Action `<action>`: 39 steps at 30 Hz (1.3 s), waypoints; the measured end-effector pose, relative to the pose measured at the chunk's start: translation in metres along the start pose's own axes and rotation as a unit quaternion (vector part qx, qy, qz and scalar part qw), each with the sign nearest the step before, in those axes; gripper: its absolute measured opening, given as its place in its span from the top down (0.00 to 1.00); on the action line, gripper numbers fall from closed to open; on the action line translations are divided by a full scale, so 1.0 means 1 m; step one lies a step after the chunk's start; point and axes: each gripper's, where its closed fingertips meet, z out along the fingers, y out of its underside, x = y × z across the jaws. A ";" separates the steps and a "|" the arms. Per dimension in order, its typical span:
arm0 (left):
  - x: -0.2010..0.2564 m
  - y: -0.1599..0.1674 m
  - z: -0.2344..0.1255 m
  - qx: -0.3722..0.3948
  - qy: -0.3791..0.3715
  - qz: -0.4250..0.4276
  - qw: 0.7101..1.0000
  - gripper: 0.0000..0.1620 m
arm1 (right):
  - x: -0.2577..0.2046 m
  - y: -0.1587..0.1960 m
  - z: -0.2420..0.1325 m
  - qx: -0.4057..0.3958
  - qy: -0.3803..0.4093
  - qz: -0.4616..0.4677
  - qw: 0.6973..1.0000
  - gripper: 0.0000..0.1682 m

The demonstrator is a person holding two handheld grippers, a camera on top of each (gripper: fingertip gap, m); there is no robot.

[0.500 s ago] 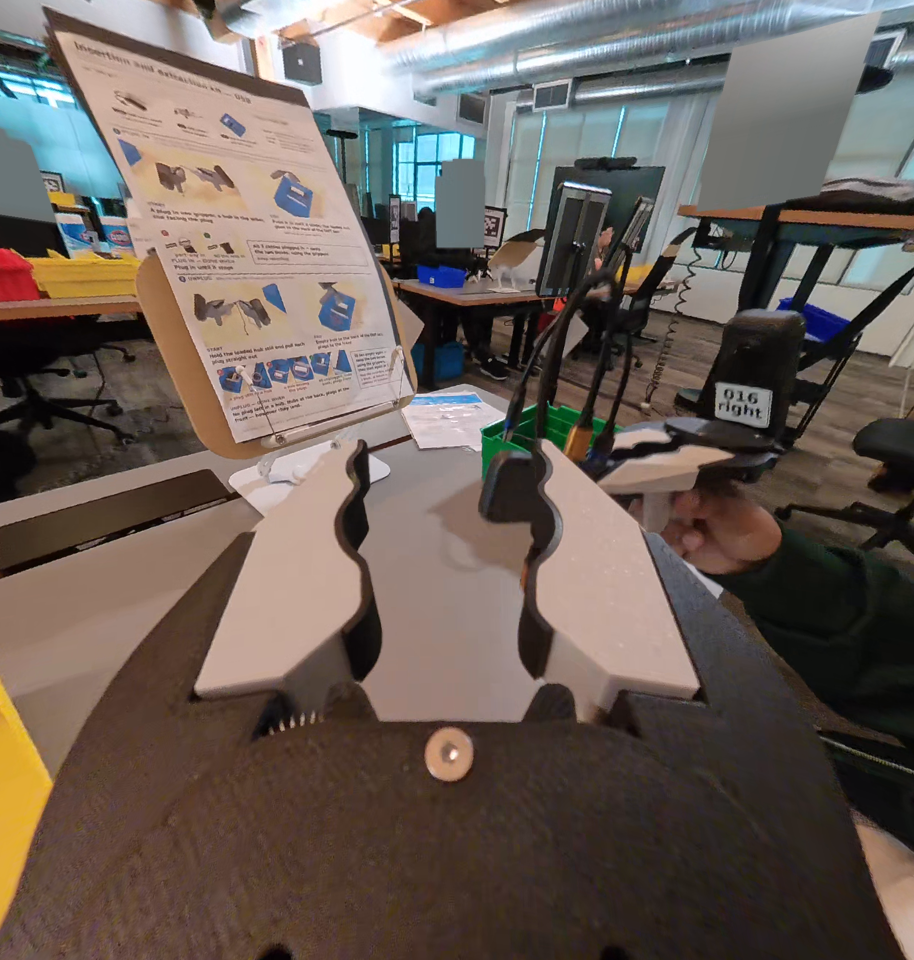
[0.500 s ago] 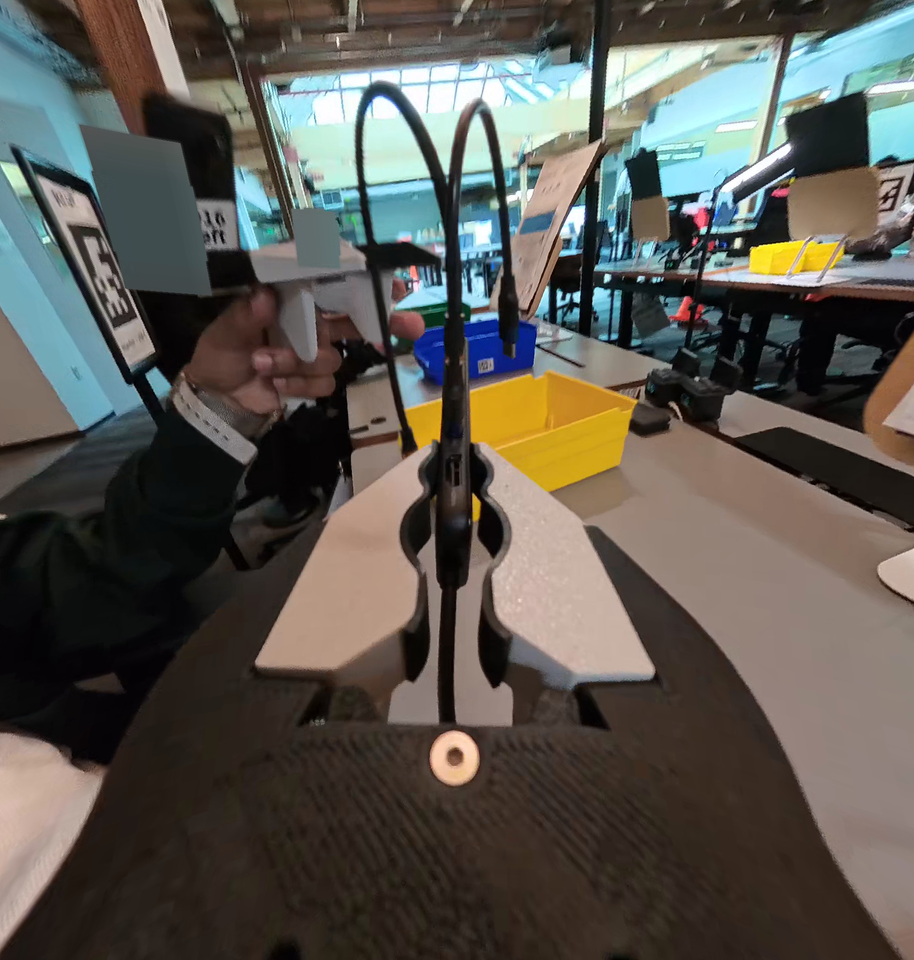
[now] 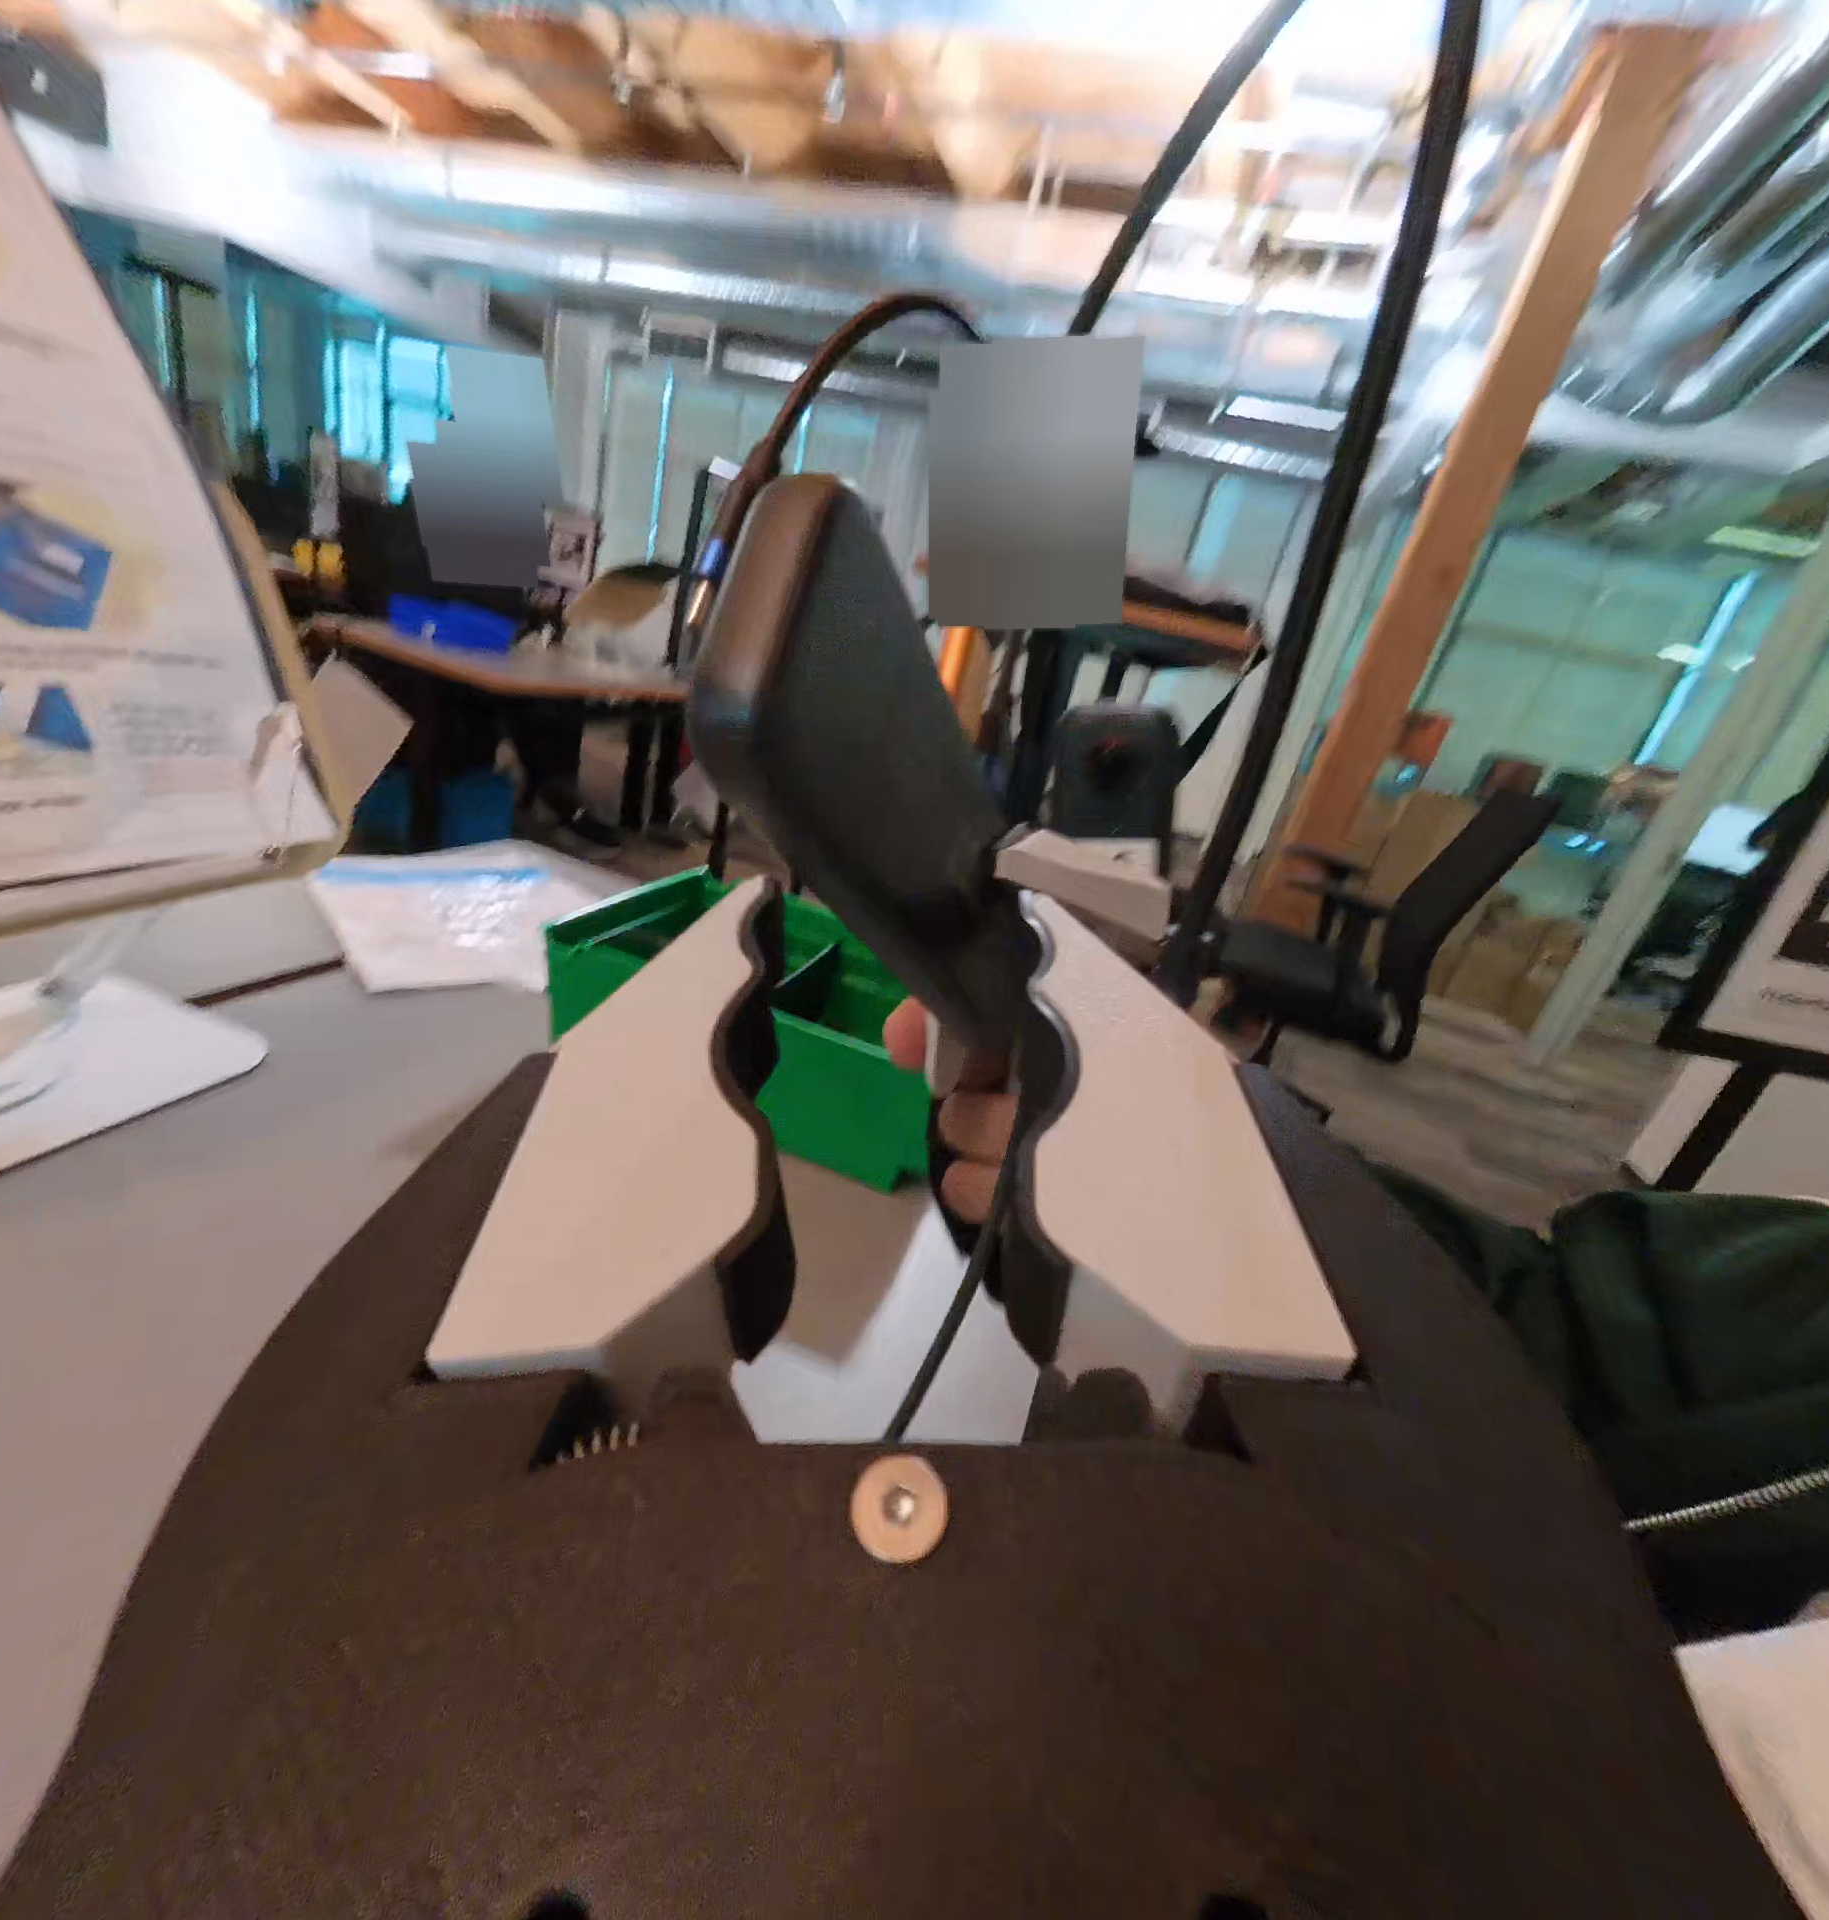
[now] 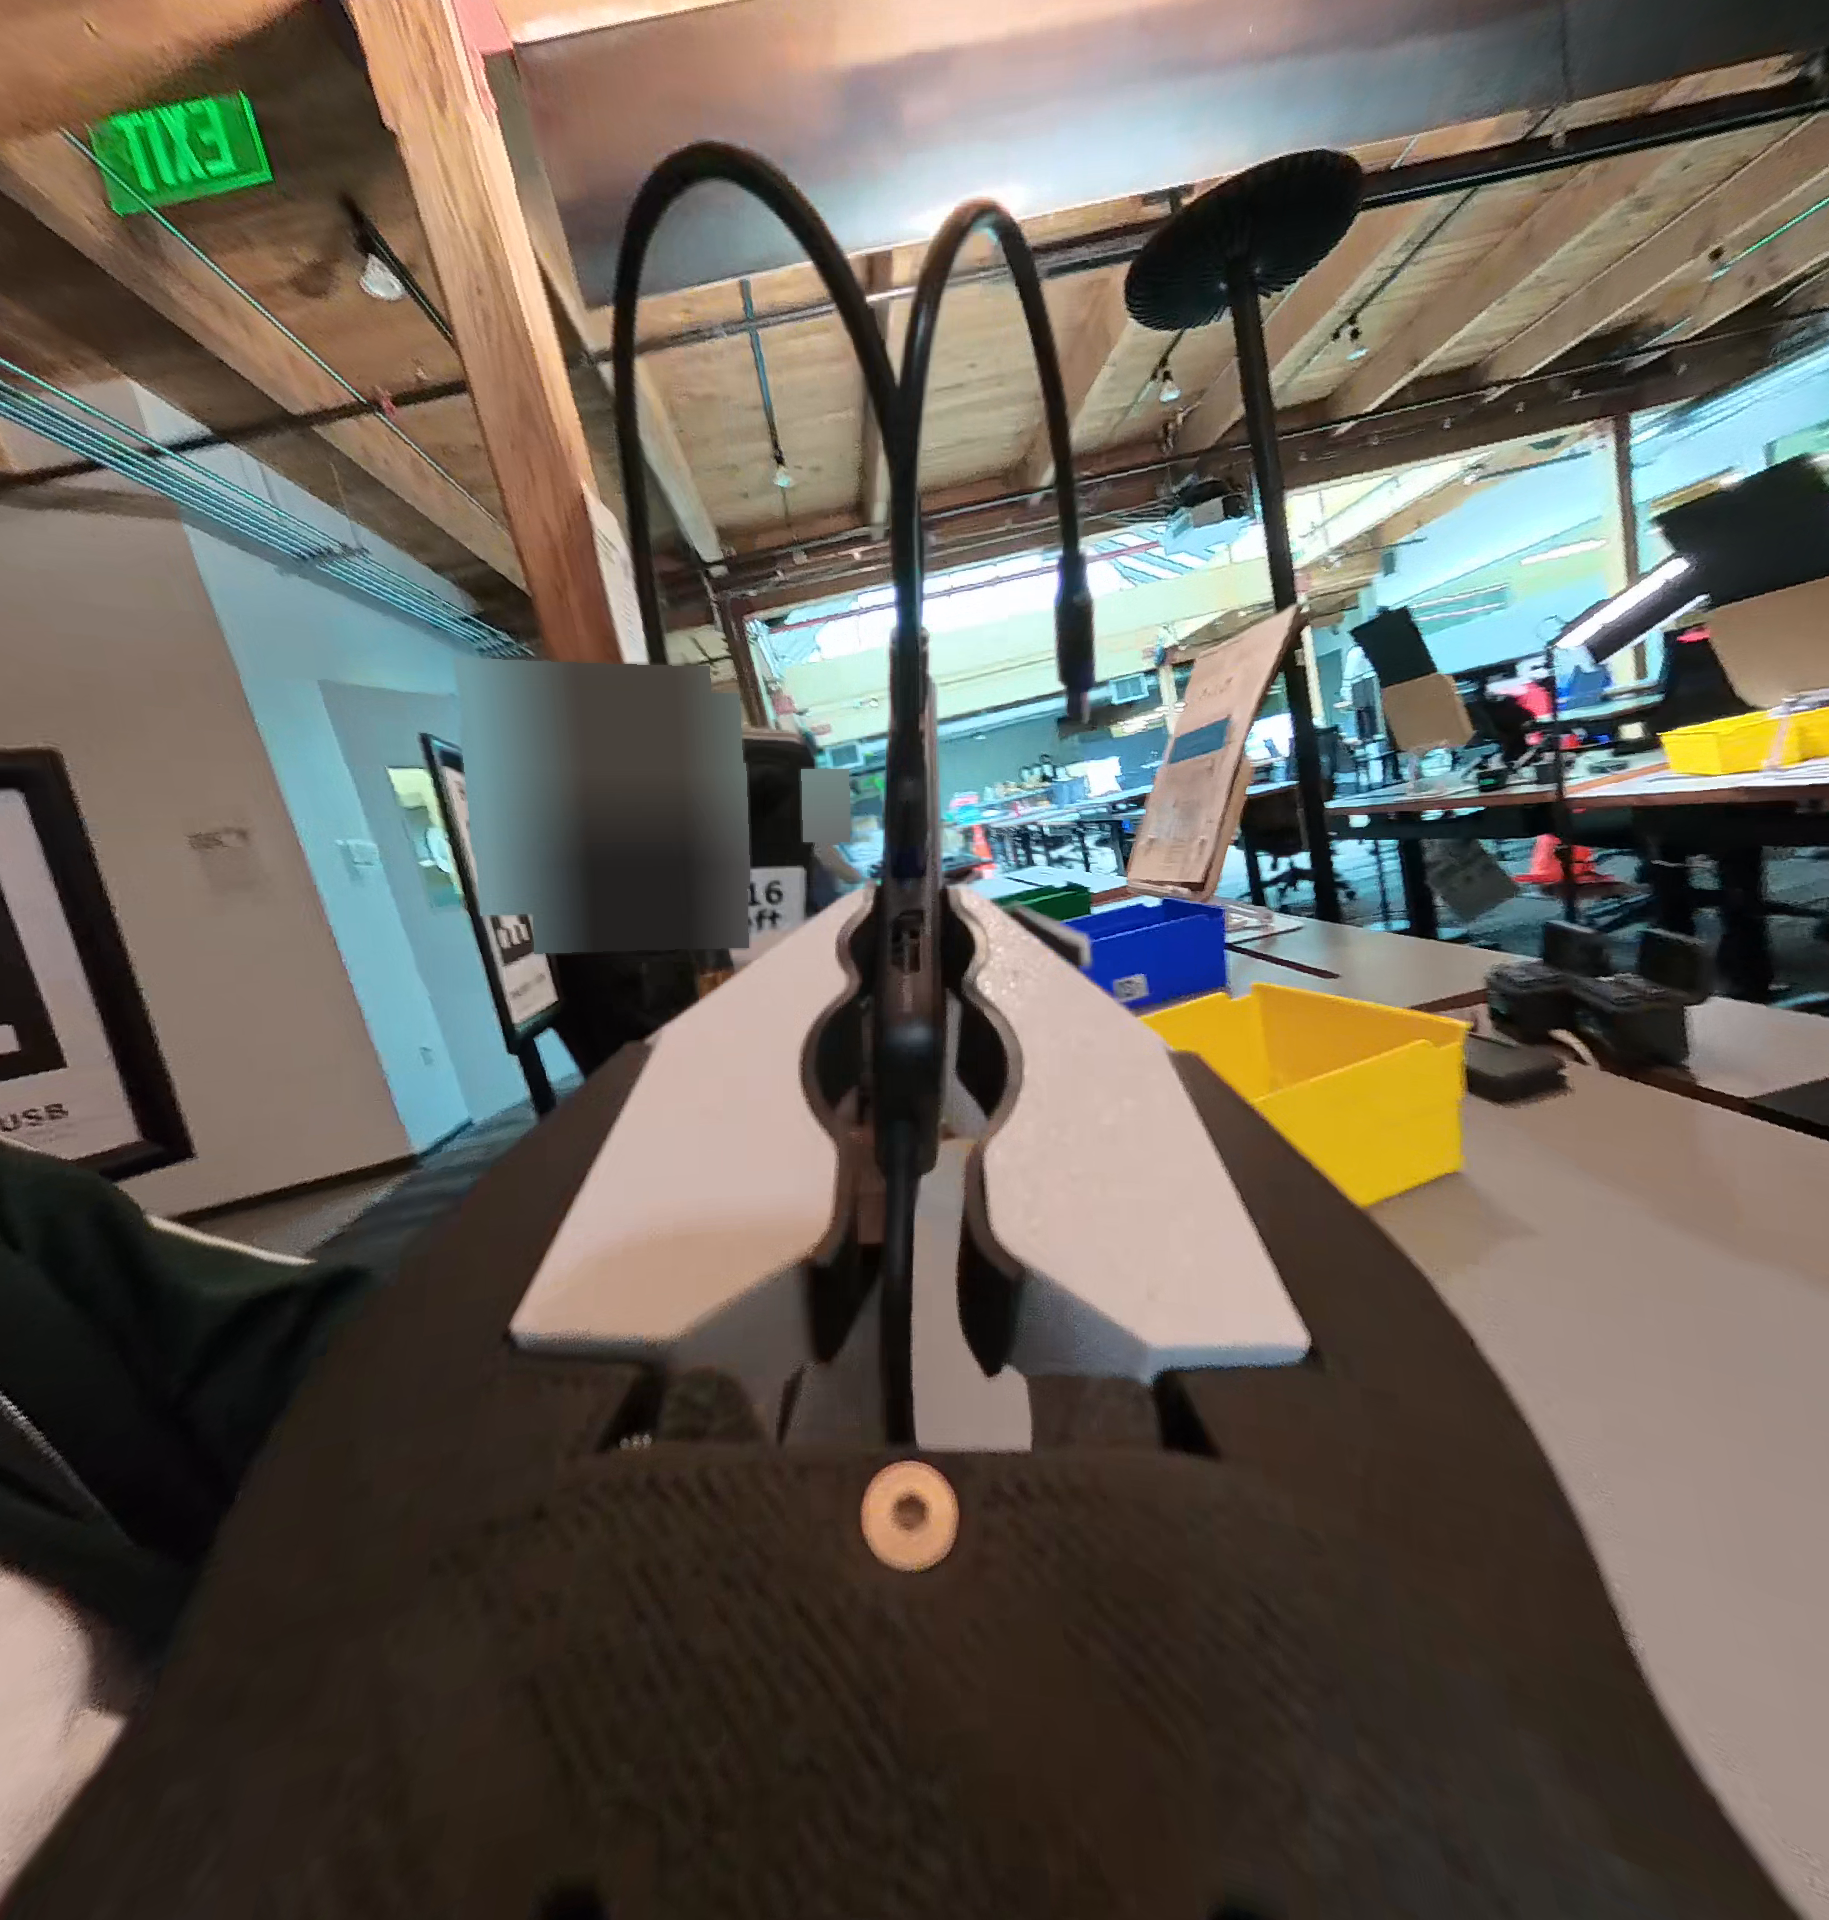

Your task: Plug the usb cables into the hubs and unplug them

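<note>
Grey table (image 4: pixel 1668 1299) bearing yellow bin (image 4: pixel 1336 1081), amid open workshop. Right gripper (image 4: pixel 905 935) pinching hub (image 4: pixel 908 997) edge-on, cables (image 4: pixel 629 416) arching overhead. Left gripper (image 3: pixel 889 914) spread around hub, green bin (image 3: pixel 837 1070) beyond.

a green bin (image 3: pixel 837 1081), a yellow bin (image 4: pixel 1346 1091) and a blue bin (image 4: pixel 1159 951) sit on grey tables.

An open workshop with an exposed timber-joist ceiling (image 4: pixel 1149 343), silver ventilation ducts (image 3: pixel 681 260) and a thick wooden post (image 4: pixel 494 343). Tall windows (image 3: pixel 1575 623) let in daylight behind rows of long desks (image 4: pixel 1512 821) and a black swivel office chair (image 3: pixel 1409 935). A grey surface (image 4: pixel 1616 1299) fills the foreground.
</note>
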 end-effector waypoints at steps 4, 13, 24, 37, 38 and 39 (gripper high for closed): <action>0.007 -0.008 -0.005 0.048 0.034 -0.034 0.998 0.89 | -0.001 -0.002 0.000 0.044 -0.015 0.060 0.997 0.95; 0.006 -0.020 -0.014 0.084 0.074 -0.101 0.989 0.95 | -0.002 0.007 0.006 0.032 -0.013 0.043 0.998 0.94; 0.005 -0.021 -0.015 0.078 0.061 -0.075 0.992 0.95 | 0.007 -0.021 -0.010 0.007 0.035 -0.061 0.998 0.90; 0.018 -0.029 -0.013 0.129 0.058 -0.071 0.987 0.95 | -0.007 -0.019 -0.003 -0.004 -0.026 0.010 1.000 0.97; 0.021 -0.031 -0.013 0.137 0.063 -0.079 0.985 0.94 | -0.010 -0.022 -0.002 -0.003 -0.024 0.002 1.000 0.97; 0.024 -0.033 -0.013 0.144 0.069 -0.085 0.984 0.94 | -0.013 -0.025 -0.002 -0.001 -0.024 0.000 1.000 0.97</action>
